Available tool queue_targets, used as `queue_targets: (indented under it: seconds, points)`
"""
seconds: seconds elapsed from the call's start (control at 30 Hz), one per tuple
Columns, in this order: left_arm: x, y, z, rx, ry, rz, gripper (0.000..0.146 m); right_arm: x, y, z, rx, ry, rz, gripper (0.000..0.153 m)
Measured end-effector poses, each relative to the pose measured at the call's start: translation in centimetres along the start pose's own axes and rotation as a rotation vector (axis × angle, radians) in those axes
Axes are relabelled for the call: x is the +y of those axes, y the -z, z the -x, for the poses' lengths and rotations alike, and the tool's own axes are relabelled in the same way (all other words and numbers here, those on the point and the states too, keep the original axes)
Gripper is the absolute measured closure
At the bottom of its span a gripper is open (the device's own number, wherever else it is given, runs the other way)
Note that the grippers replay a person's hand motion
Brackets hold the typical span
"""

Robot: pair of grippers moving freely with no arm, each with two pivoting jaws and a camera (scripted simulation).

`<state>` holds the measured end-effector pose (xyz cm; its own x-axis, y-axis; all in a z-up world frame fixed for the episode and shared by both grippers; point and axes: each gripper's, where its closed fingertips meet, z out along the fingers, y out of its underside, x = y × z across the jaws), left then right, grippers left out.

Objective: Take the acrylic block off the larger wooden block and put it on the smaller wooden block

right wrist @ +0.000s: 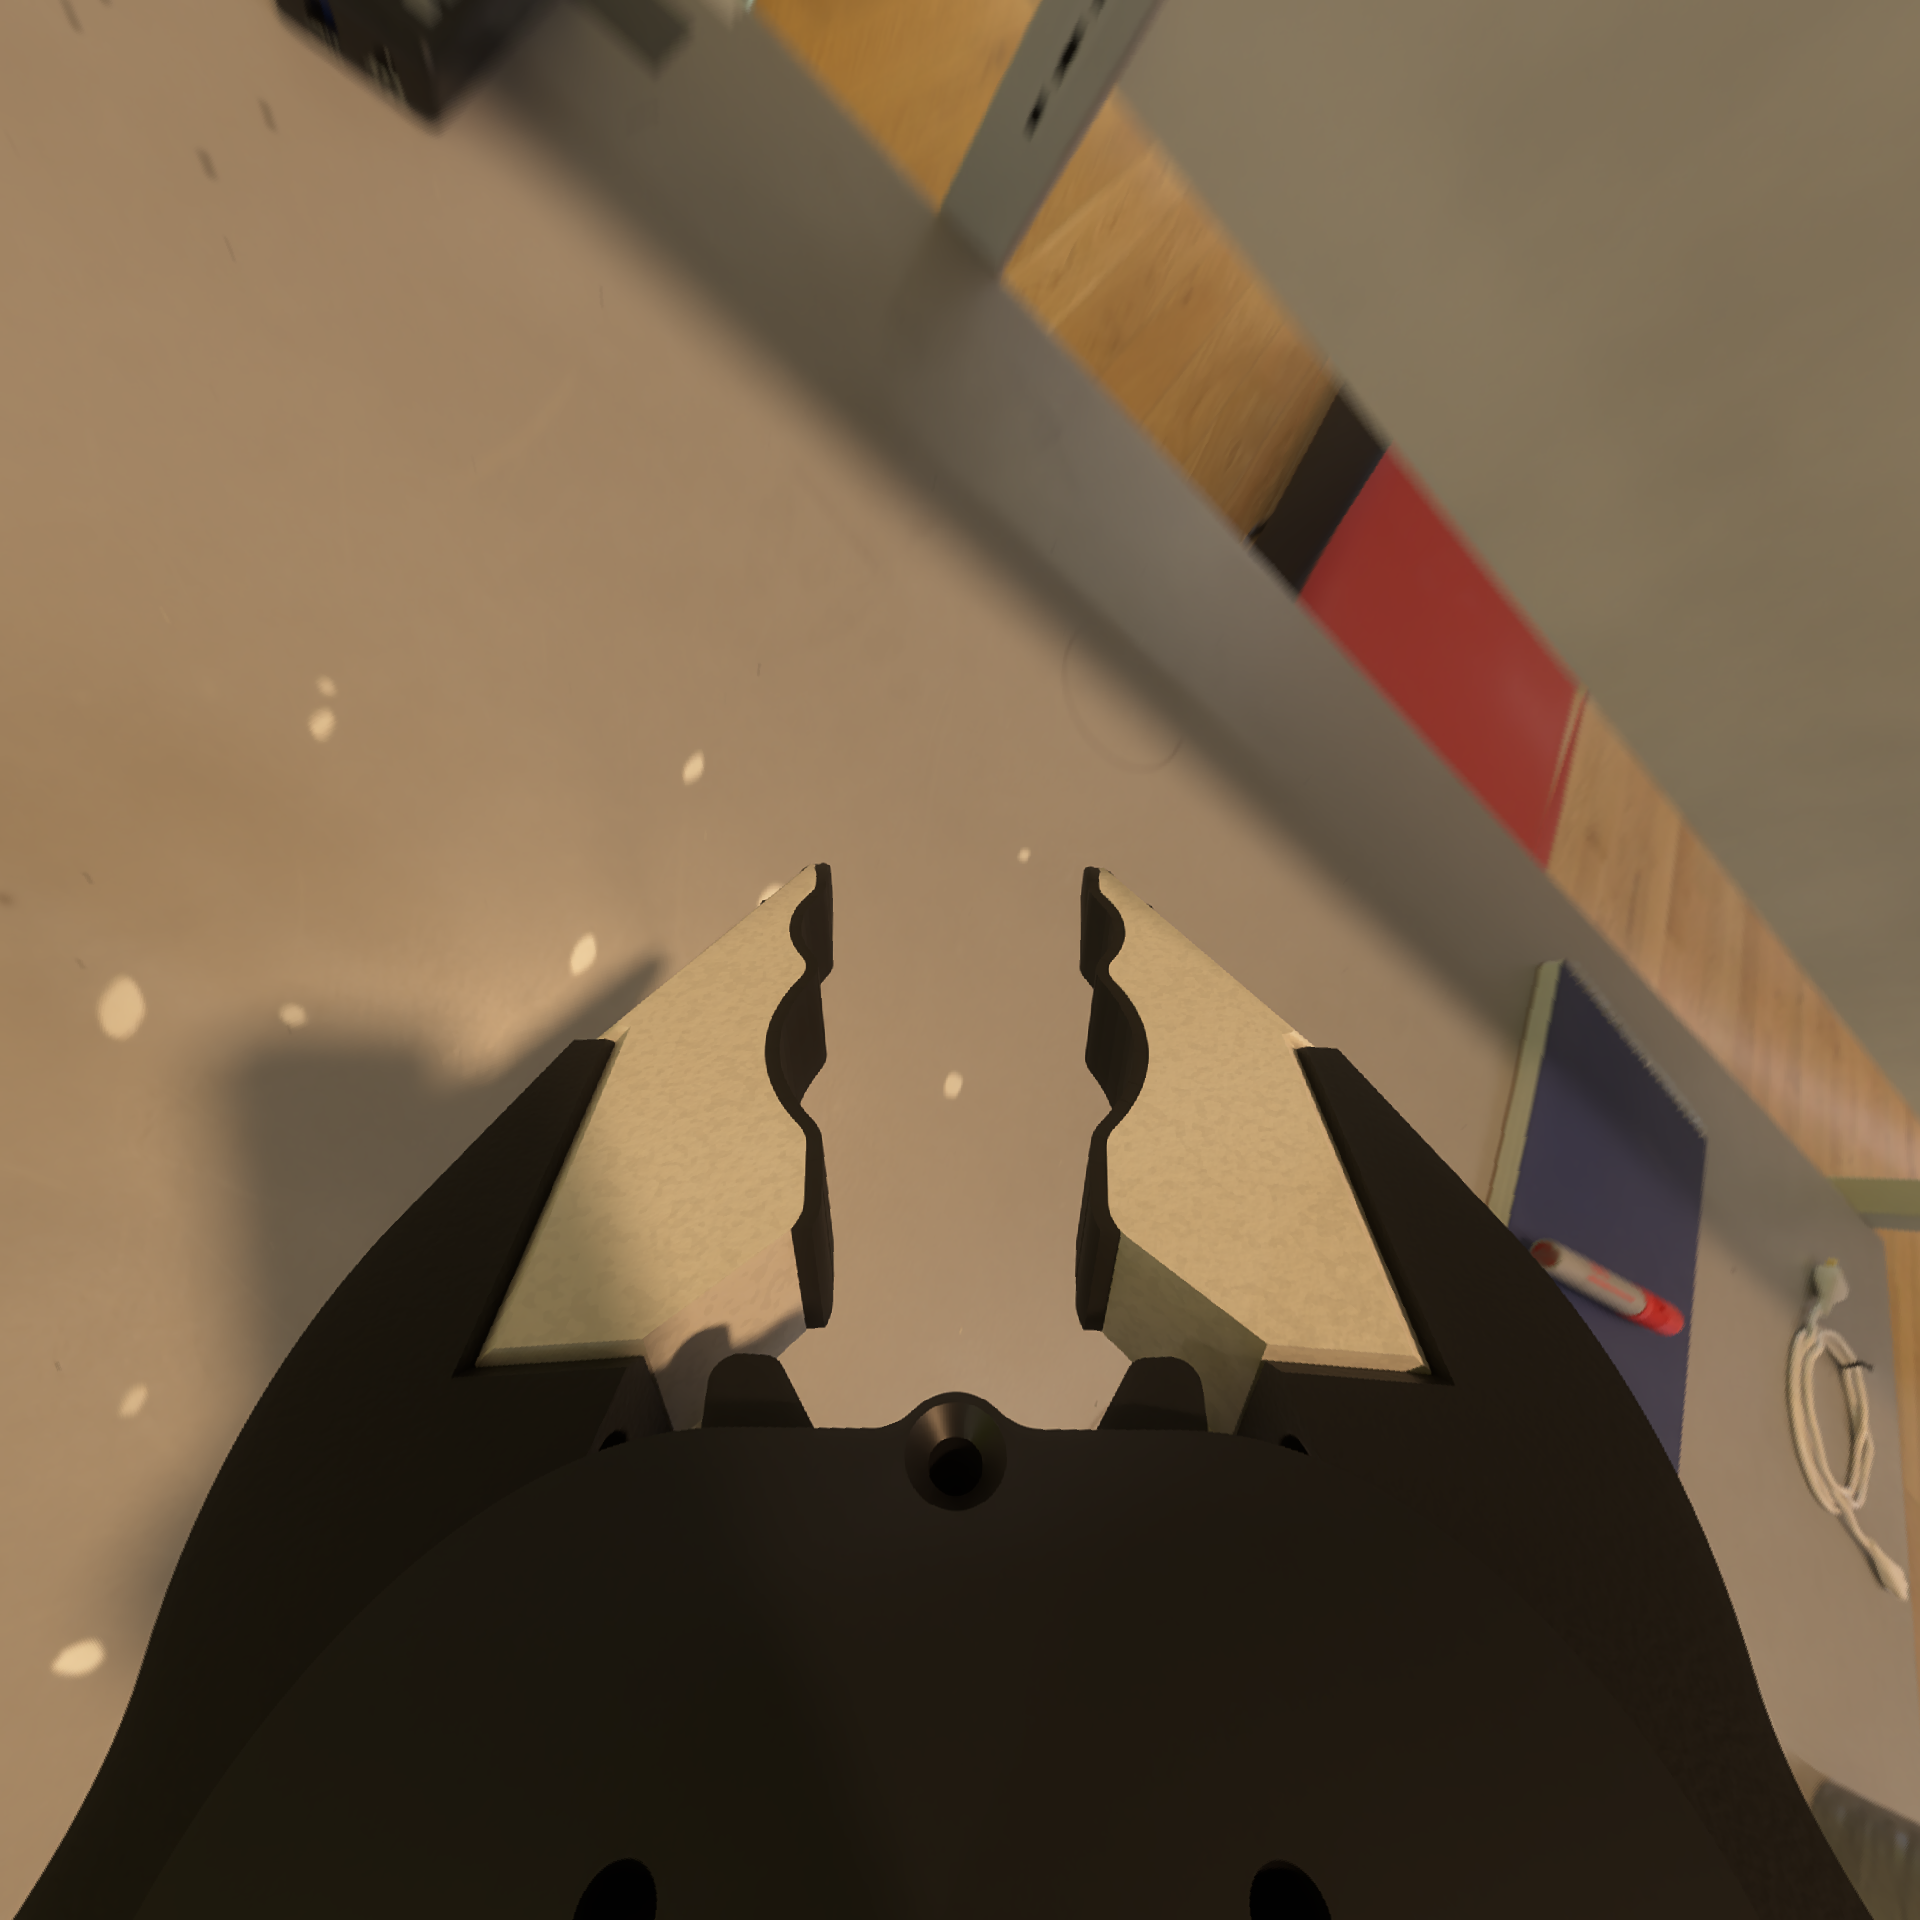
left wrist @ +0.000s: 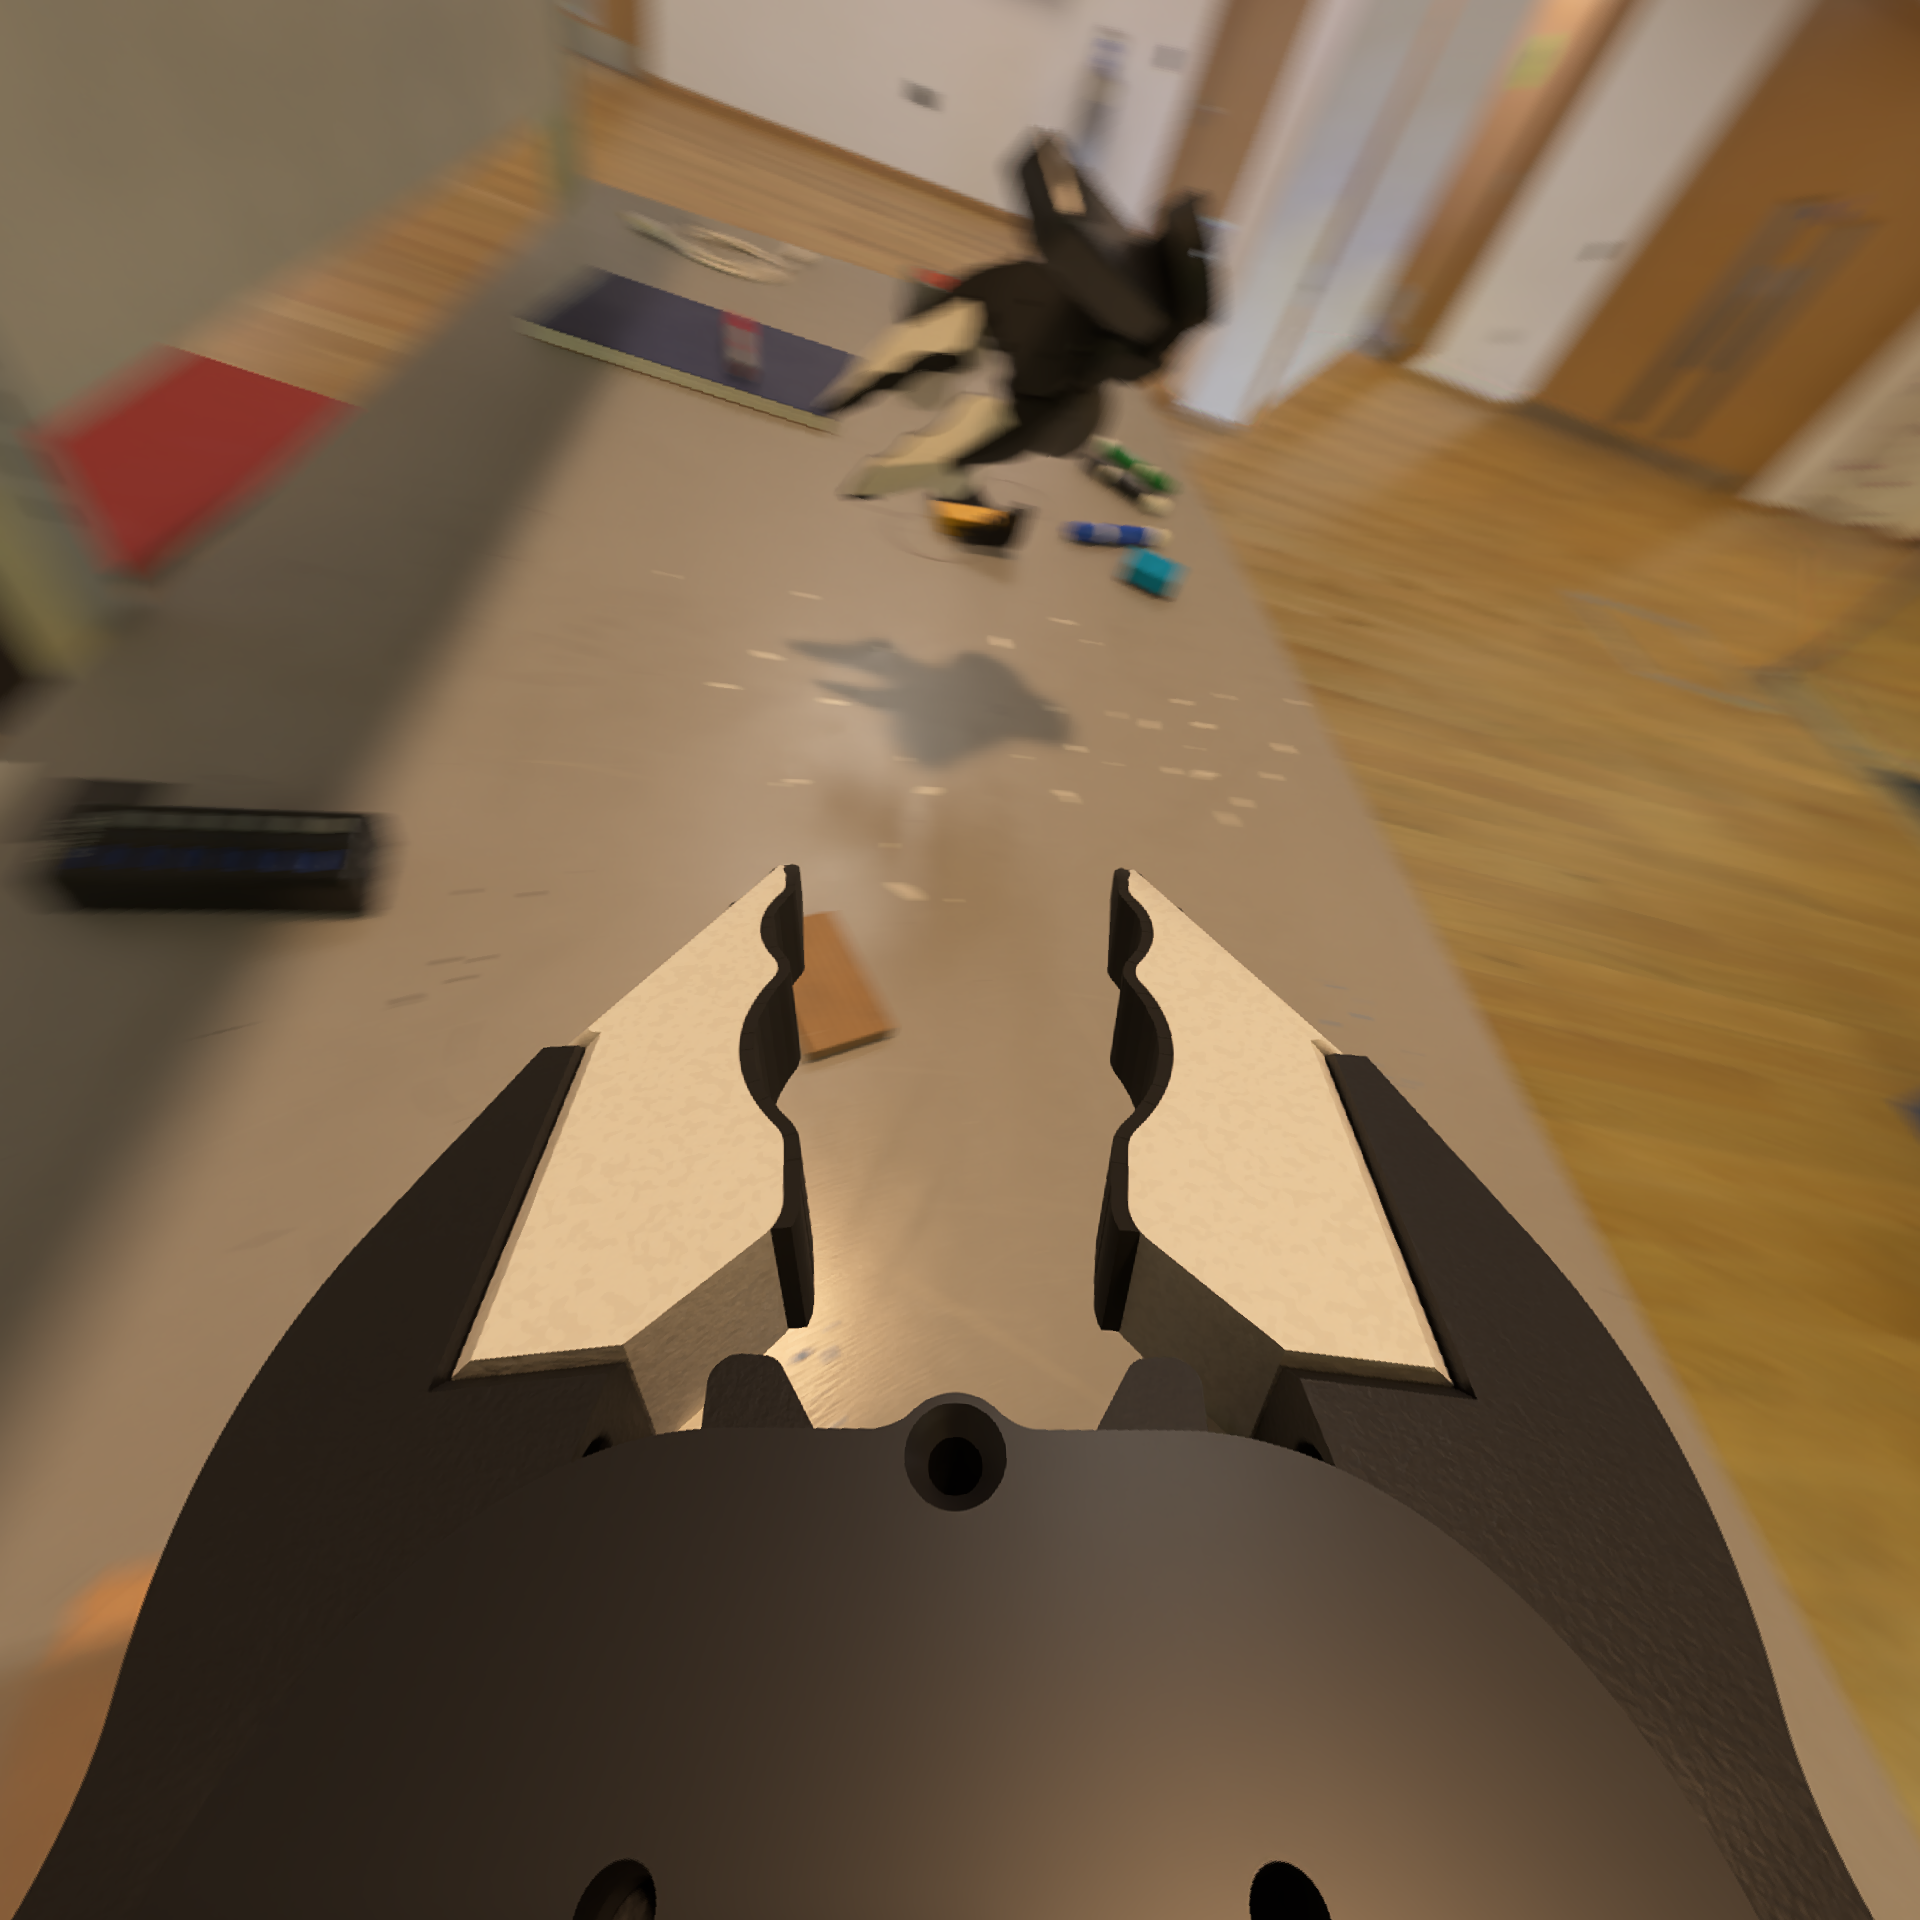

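My left gripper (left wrist: pixel 956 894) is hanging over the bench (left wrist: pixel 582 1091), fingers spread, pinching nothing. Just beyond the left finger a flat wooden block (left wrist: pixel 844 987) is lying on the bench, partly hidden; larger or smaller, I cannot tell. Acrylic block: not showing in either view. Farther off, my right gripper (left wrist: pixel 914 416) is hovering, fingers spread and empty, bare bench beneath it. I am judging the task not visibly started: nothing grasped, nothing placed.

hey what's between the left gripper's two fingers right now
Nothing is held. In the left wrist view the left gripper stands open over bare table; a wooden block lies partly hidden behind one finger.
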<state>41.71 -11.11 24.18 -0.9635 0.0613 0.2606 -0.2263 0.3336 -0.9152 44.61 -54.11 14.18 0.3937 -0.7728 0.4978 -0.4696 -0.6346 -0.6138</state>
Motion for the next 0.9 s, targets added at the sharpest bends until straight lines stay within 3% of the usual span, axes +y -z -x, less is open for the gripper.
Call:
queue_targets:
  seconds: [0.1,0.2,0.27,0.47,0.6,0.9]
  points:
    - [0.0,5.8,4.0,-0.36,-0.067,-0.009,0.079,-3.2,2.4,-0.6,0.052,-0.016,-0.137,0.105]
    - [3.1,11.5,8.0,-0.725,-0.126,0.181,0.07,-6.4,4.6,-0.8,0.086,-0.046,-0.256,0.105]
    - [5.1,14.1,9.9,-0.878,-0.171,0.274,0.07,-7.9,5.5,-0.4,0.083,-0.05,-0.306,0.105]
    - [10.6,13.7,12.1,-0.786,-0.044,0.452,0.06,-9.2,5.1,1.6,0.05,0.041,-0.282,0.105]
    - [13.1,12.1,13.6,-0.722,-0.216,0.555,0.052,-9.1,3.8,2.7,0.005,0.075,-0.241,0.105]
    - [15.3,10.1,15.7,-0.601,-0.173,0.48,0.051,-9.2,2.7,4.3,-0.05,0.122,-0.202,0.105]
